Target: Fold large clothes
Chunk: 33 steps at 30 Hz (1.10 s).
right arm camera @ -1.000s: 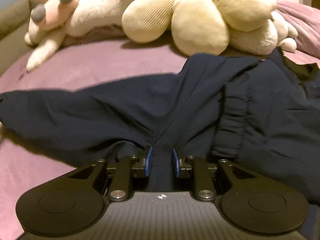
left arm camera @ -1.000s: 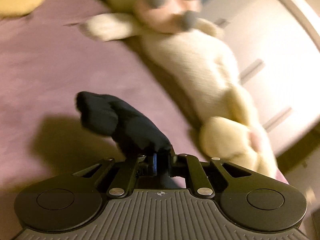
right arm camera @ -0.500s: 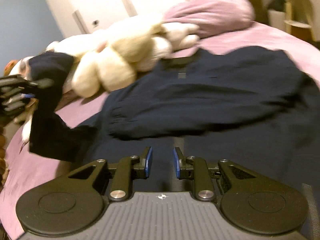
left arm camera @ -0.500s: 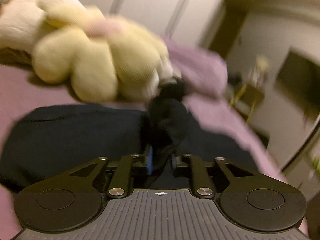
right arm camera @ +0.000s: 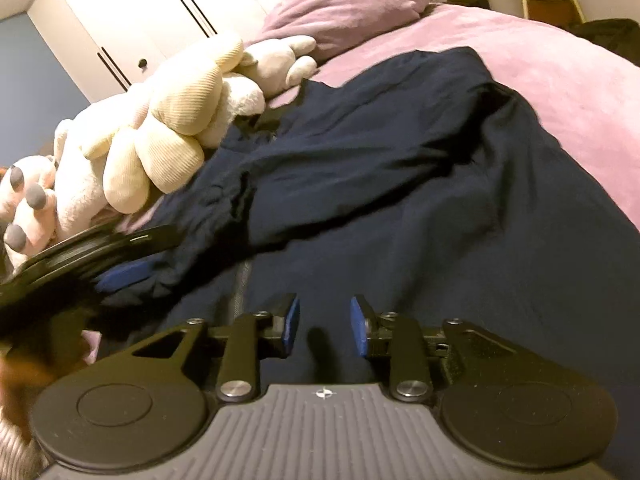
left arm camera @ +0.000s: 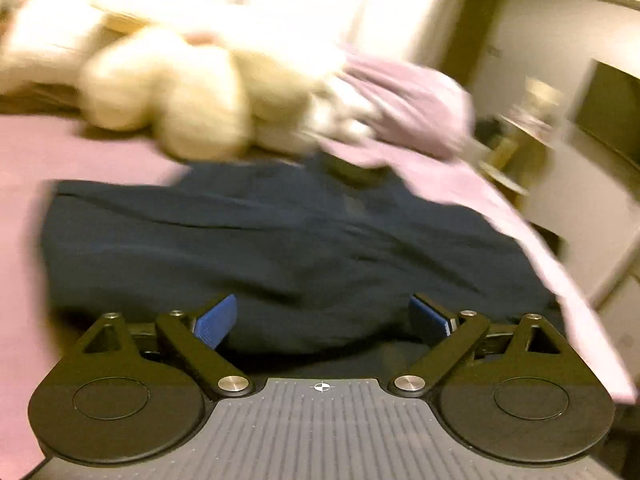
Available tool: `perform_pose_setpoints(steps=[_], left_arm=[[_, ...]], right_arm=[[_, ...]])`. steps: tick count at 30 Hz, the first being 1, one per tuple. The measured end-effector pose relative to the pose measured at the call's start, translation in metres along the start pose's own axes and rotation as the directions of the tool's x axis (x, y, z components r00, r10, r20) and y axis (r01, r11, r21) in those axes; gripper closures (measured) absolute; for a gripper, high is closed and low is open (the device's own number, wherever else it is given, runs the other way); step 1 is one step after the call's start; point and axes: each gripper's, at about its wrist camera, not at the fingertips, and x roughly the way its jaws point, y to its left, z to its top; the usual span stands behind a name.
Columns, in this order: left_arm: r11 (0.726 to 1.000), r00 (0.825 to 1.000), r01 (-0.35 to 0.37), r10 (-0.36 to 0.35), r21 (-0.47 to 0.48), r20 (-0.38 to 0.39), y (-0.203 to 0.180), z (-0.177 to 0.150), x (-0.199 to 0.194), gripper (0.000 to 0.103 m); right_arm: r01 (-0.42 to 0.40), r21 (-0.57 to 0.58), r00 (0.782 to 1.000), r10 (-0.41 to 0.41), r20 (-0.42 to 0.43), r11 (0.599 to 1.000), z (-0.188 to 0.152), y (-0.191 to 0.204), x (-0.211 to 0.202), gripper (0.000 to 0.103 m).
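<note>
A large navy garment (left arm camera: 280, 248) lies spread on the pink bed, with one sleeve folded across its body (right arm camera: 360, 168). My left gripper (left arm camera: 324, 316) is wide open and empty just over the garment's near edge; it also shows at the left of the right wrist view (right arm camera: 120, 276). My right gripper (right arm camera: 324, 324) hovers low over the garment's near part, its blue pads partly apart with dark cloth lying beneath the gap, nothing visibly clamped.
A big cream plush toy (right arm camera: 168, 128) lies along the far side of the garment, touching it. A pink pillow (right arm camera: 344, 4) sits behind. White wardrobe doors (right arm camera: 132, 28) stand beyond the bed. A side table (right arm camera: 548, 0) stands at the far right.
My left gripper carried the dark sleeve across over the garment, then opened and let it go. My right gripper swung from the plush side toward the garment's middle and stayed partly apart.
</note>
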Motion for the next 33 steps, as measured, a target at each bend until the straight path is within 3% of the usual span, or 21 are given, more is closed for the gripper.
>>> perform_pose_setpoints(steps=[2, 3, 5, 9, 15, 17, 18, 19, 21, 24, 27, 31, 33], left_arm=[[0.991, 0.991, -0.130, 0.131, -0.016, 0.018, 0.021, -0.007, -0.009, 0.007], [0.989, 0.989, -0.147, 0.148, -0.031, 0.013, 0.033, -0.011, -0.009, 0.007], [0.981, 0.984, -0.176, 0.175, -0.076, -0.027, 0.051, -0.019, -0.009, 0.009], [0.967, 0.977, -0.211, 0.206, -0.145, -0.054, 0.076, -0.026, -0.005, 0.010], [0.946, 0.965, -0.262, 0.249, -0.193, -0.087, 0.100, -0.040, 0.011, 0.011], [0.944, 0.962, -0.271, 0.258, -0.190, -0.089, 0.104, -0.040, 0.014, 0.011], [0.944, 0.960, -0.279, 0.267, -0.175, -0.088, 0.103, -0.040, 0.015, 0.011], [0.946, 0.957, -0.288, 0.277, -0.152, -0.086, 0.100, -0.038, 0.015, 0.011], [0.943, 0.950, -0.309, 0.303, -0.119, -0.072, 0.095, -0.035, 0.015, 0.012], [0.949, 0.956, -0.294, 0.290, -0.110, -0.052, 0.089, -0.030, 0.008, 0.012], [0.962, 0.967, -0.255, 0.250, -0.095, -0.056, 0.079, -0.026, 0.010, 0.012], [0.974, 0.976, -0.214, 0.209, -0.077, -0.063, 0.061, -0.026, 0.021, 0.012], [0.975, 0.976, -0.210, 0.204, -0.071, -0.078, 0.054, -0.026, 0.029, 0.012]], right_arm=[[-0.031, -0.007, 1.000, 0.031, 0.002, 0.999, 0.007, 0.012, 0.009, 0.069], [-0.045, -0.016, 0.999, 0.045, 0.002, 0.999, 0.011, 0.020, 0.014, 0.066], [-0.071, -0.038, 0.997, 0.071, 0.000, 0.997, 0.019, 0.034, 0.027, 0.063], [-0.109, -0.045, 0.994, 0.109, -0.018, 0.993, 0.044, 0.064, 0.063, 0.046], [-0.045, -0.046, 0.993, 0.040, -0.112, 0.998, 0.061, 0.085, 0.125, 0.044], [-0.040, -0.067, 0.993, 0.032, -0.113, 0.997, 0.061, 0.089, 0.136, 0.049], [-0.049, -0.098, 0.994, 0.039, -0.101, 0.994, 0.061, 0.094, 0.137, 0.070], [-0.070, -0.125, 0.993, 0.057, -0.106, 0.990, 0.061, 0.099, 0.138, 0.077], [-0.052, -0.189, 0.997, 0.040, -0.065, 0.981, 0.062, 0.111, 0.129, 0.091], [-0.042, -0.250, 0.996, 0.059, 0.063, 0.967, 0.069, 0.123, 0.090, 0.094], [-0.009, -0.255, 0.972, 0.069, 0.225, 0.967, 0.082, 0.117, 0.040, 0.094], [0.140, -0.244, 0.932, -0.045, 0.360, 0.960, 0.097, 0.086, 0.003, 0.094], [0.220, -0.207, 0.919, -0.131, 0.371, 0.953, 0.102, 0.064, 0.000, 0.094]])
